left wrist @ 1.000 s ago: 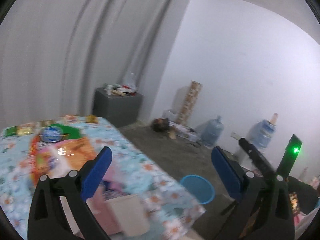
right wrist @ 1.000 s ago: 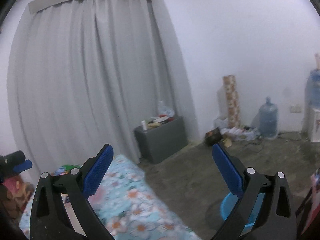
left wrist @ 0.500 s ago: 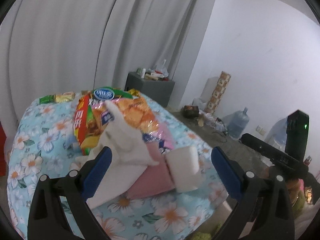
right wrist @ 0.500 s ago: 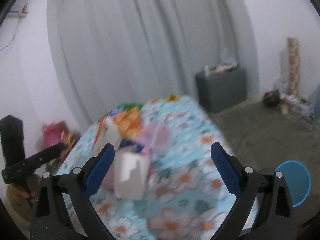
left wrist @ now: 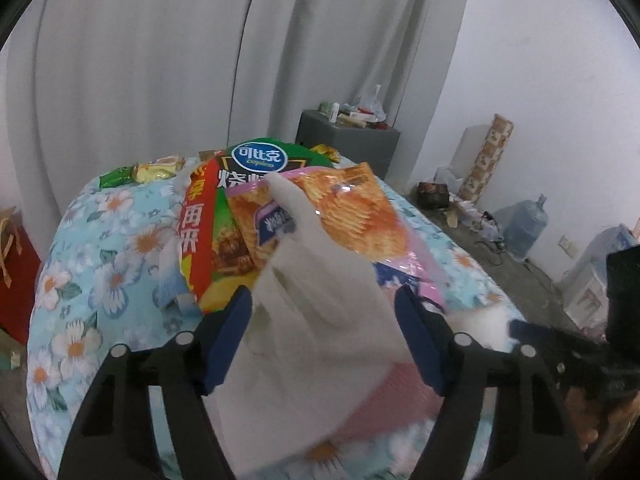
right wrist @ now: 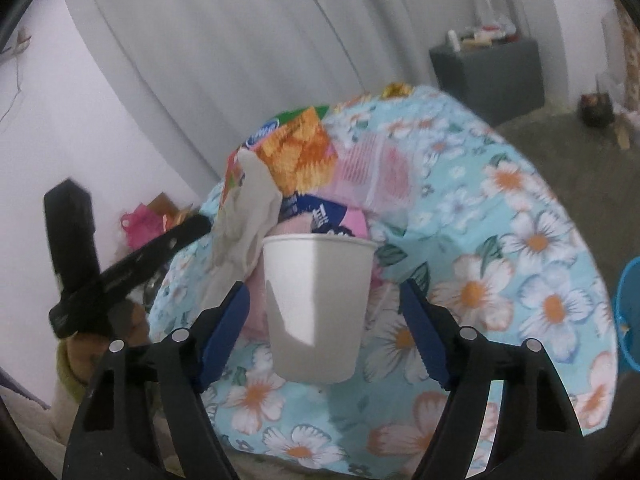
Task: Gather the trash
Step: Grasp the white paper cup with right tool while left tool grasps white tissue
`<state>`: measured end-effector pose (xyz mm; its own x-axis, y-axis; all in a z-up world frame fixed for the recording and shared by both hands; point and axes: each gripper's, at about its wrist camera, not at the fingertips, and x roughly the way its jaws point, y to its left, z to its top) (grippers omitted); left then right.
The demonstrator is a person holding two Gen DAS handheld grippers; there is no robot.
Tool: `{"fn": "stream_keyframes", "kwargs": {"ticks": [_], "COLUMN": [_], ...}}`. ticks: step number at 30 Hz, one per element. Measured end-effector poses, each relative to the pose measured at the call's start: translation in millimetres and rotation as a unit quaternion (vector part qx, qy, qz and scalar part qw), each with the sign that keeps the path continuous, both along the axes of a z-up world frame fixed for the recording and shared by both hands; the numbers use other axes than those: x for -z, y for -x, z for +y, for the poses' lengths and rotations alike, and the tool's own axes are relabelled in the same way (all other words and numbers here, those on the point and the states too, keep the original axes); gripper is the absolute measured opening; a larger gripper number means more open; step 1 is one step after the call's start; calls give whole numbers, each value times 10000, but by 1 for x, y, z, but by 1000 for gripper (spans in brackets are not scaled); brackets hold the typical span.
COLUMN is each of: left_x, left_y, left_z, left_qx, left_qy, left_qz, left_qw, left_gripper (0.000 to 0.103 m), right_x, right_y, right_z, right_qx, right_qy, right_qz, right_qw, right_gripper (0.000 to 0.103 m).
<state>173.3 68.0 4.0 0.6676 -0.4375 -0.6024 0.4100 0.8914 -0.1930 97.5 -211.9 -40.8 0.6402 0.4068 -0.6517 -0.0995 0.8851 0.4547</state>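
Upright white paper cup (right wrist: 318, 312) between closing right tool (right wrist: 325, 330) jaws, inside unseen

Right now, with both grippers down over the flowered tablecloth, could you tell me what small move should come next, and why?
Probably let both sets of jaws finish closing. The right gripper straddles the white paper cup with gaps on both sides, and the left gripper brackets the crumpled white tissue. Both are closing, neither visibly pressing yet. The round blue bin waits beyond the table edge.
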Motion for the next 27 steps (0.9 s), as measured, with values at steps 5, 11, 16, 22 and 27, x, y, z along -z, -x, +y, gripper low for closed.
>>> {"fn": "stream_keyframes", "kwargs": {"ticks": [5, 11, 16, 22, 27], "left_x": [8, 11, 9, -1, -14], "left_y": [-26, -37, -36, -30, -19], "left_z": [-5, -6, -5, 1, 9], "left_qx": [-103, -107, -158, -251, -288], "left_qy": [-327, -408, -431, -431, -336], "left_qz": [57, 177, 166, -5, -157], "left_qw": [9994, 9990, 9988, 9988, 9989], "left_gripper": [59, 40, 27, 14, 11], "right_x": [6, 13, 13, 8, 1], "right_y": [-11, -18, -20, -18, -14], "right_z": [10, 16, 16, 15, 13], "right_qx": [-144, -263, -271, -271, -246], "right_qy": [-66, -232, -313, -328, -328], "right_qz": [187, 360, 364, 276, 157], "right_qw": [9997, 9987, 9985, 9987, 9990], "right_gripper": [69, 63, 61, 60, 60]}}
